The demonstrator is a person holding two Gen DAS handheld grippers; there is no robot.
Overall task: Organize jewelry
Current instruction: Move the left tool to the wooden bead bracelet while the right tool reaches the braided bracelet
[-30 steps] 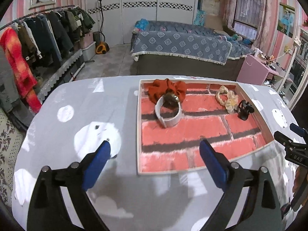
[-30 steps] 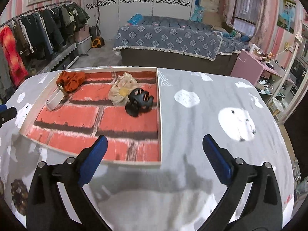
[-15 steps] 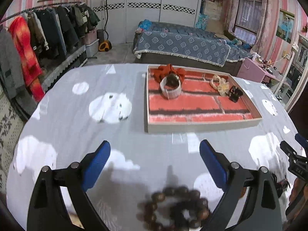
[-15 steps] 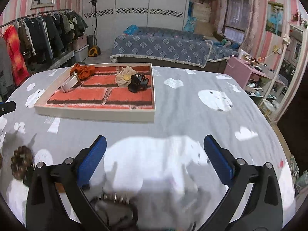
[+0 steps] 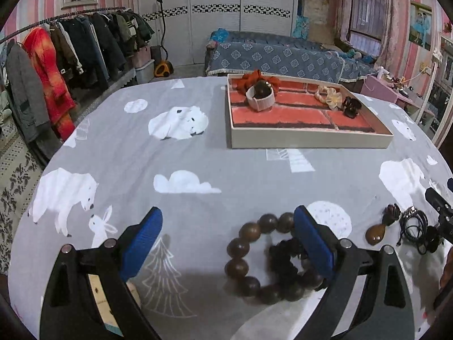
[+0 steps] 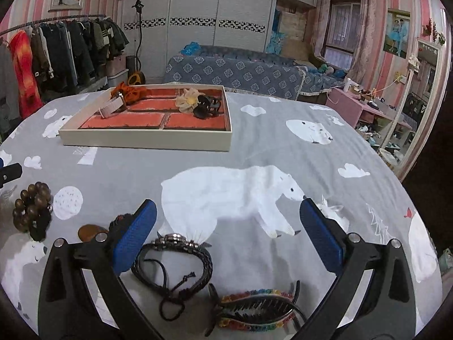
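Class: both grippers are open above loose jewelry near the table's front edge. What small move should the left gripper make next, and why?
Probably shift right and lower: the bead bracelet lies under the left gripper's right finger, not between the fingers, and belongs in the tray.

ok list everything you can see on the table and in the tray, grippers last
tray: 1, cream rim, red brick-print floor, far side of the table
scrunchie: 1, orange, tray's far left corner
band: 1, white loop, tray, in front of the scrunchie
flower hair tie: 1, cream, tray's far right
claw clip: 1, black, tray, beside the flower hair tie
bead bracelet: 1, brown wooden, near table edge
dark scrunchie: 1, black, inside the bead bracelet
pendant: 1, amber-brown, right of the beads
cord bracelets: black bundle, between right gripper's fingers
rainbow hair clip: 1, multicolour, nearest edge
tablecloth: 1, grey, white polar bears
left gripper: open
right gripper: open
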